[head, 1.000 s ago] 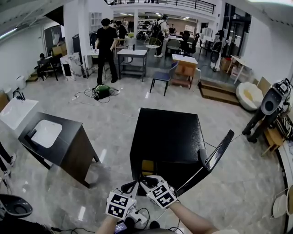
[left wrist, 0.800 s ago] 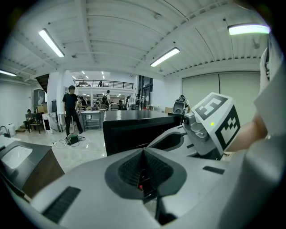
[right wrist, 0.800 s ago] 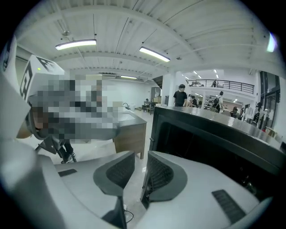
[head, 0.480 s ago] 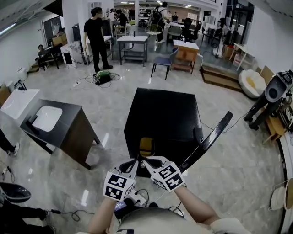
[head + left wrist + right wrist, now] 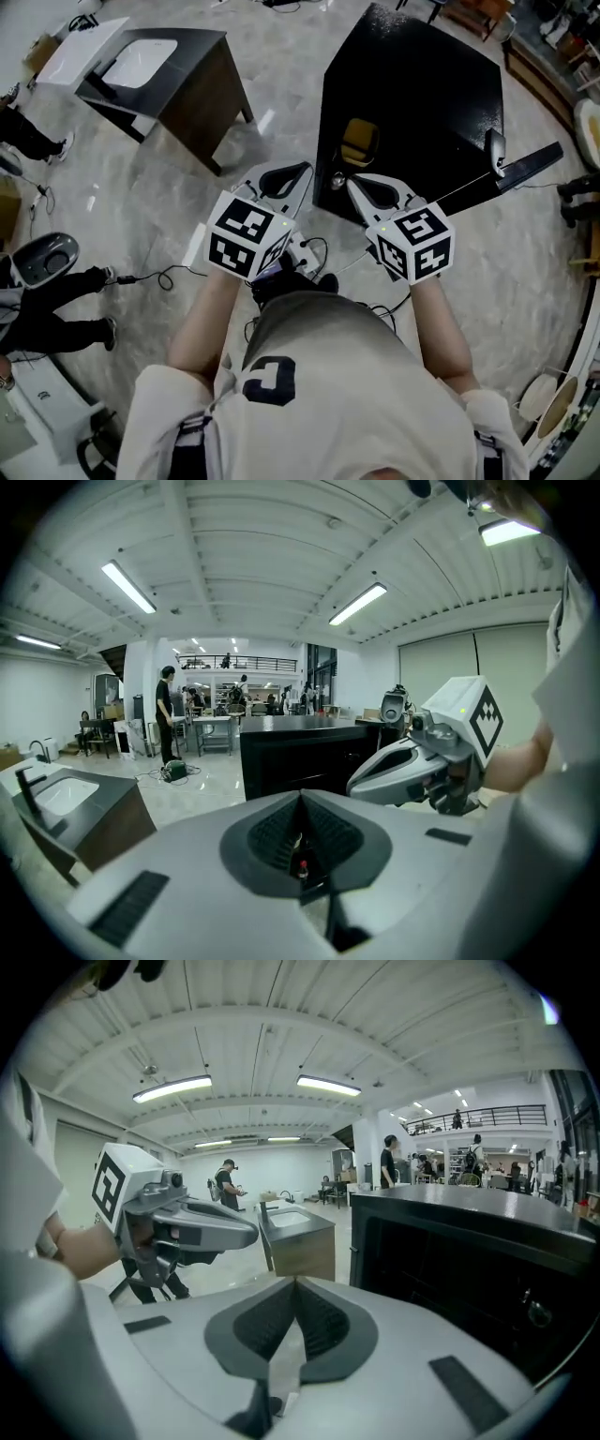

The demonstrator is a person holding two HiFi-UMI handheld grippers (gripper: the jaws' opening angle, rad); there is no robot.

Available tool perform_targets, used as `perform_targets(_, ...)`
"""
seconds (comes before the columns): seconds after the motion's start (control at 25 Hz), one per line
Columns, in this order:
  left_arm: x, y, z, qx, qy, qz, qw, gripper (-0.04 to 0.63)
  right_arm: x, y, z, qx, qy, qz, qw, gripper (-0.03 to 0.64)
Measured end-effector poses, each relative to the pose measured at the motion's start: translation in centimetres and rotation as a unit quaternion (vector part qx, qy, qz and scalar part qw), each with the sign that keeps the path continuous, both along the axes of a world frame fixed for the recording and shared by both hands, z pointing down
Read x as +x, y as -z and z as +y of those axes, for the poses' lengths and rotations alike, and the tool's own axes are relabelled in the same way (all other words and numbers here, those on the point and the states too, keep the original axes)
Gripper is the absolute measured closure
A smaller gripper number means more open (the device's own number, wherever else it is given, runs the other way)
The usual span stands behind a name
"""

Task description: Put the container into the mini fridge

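The black mini fridge stands just ahead of me, its door swung open to the right. A yellow container shows in its open front. My left gripper and right gripper hover side by side before the fridge, a little short of the opening. Both are shut with nothing between the jaws. In the left gripper view its pads meet, with the fridge and the right gripper beyond. The right gripper view shows the fridge at right and the left gripper at left.
A dark cabinet with a white sink basin stands to the left of the fridge. Cables and a power strip lie on the marble floor below the grippers. A person's legs and a black stool are at far left.
The head view has tipped steeply downward and moved closer to the fridge. Both grippers now show larger and higher in view, nearer the fridge's open front. Their jaws stay shut.
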State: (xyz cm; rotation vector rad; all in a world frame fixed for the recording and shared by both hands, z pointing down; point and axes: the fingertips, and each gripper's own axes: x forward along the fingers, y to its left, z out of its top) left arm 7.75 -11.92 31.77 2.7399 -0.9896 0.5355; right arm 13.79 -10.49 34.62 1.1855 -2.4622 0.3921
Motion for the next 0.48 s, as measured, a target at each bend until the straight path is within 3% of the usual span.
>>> perform_targets(0.2,-2.9,-1.5,0.9,-0.019,0.014,-0.008,0.9997,0.541,-2.9,-1.0,1.0,-0.021,0.010,-0.007,1.000,0.588)
perform_targets(0.48,-6.2,-1.7,-0.4,-0.024,-0.033,0.006,0.9991,0.541,-7.5,-0.8,-0.8,-0.023,-0.023,-0.009,0.999,0.588)
